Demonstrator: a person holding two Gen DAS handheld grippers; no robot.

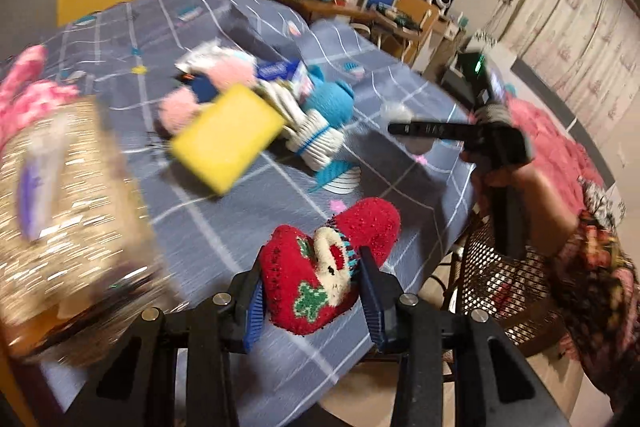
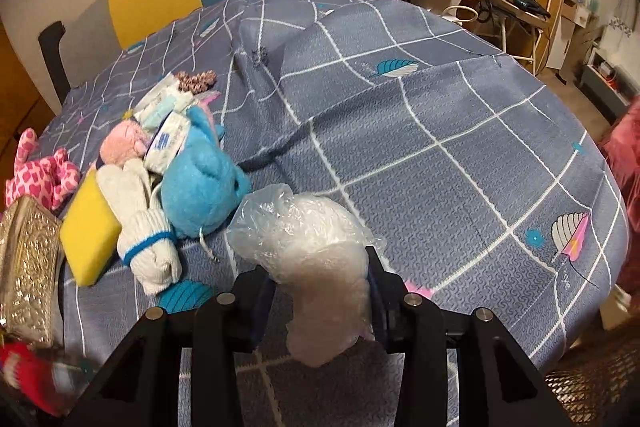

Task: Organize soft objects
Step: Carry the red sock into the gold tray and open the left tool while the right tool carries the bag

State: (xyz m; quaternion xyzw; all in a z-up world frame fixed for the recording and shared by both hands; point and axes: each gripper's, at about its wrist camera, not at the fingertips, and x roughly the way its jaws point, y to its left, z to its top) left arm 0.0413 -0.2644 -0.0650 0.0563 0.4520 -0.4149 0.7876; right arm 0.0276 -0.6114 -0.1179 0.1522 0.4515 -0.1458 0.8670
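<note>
1. Surface (image 2: 460, 131): round, draped in a grey-blue grid cloth printed with shells and paper planes; cloth rucked into folds toward the far side.
2. Box (image 2: 24, 267): gold, embossed, at the surface's left edge; blurred in the left view; contents cannot be told.
3. Pile (image 2: 168, 163): soft goods heaped left of centre, just beside the box. Includes a yellow sponge (image 2: 90, 229), a blue plush (image 2: 202, 183), white gloves (image 2: 146, 231) with a blue cuff band, a pink plush (image 2: 120, 143) and packets of tissues (image 2: 166, 137). A pink-spotted toy (image 2: 42, 175) lies behind the box.
4. Bag (image 2: 316, 267): clear crinkled plastic holding white fluffy stuff, clamped between the right tool's (image 2: 320, 291) fingers, over the near middle of the surface.
5. Sock (image 1: 328, 263): red, fuzzy, with a white bear face and green leaf, folded; the left tool (image 1: 310, 295) grips it at the near edge of the surface.
6. Right hand (image 1: 508, 179): seen from the left view, wrapped round its tool's handle, tool fingers pointing level toward the pile.
</note>
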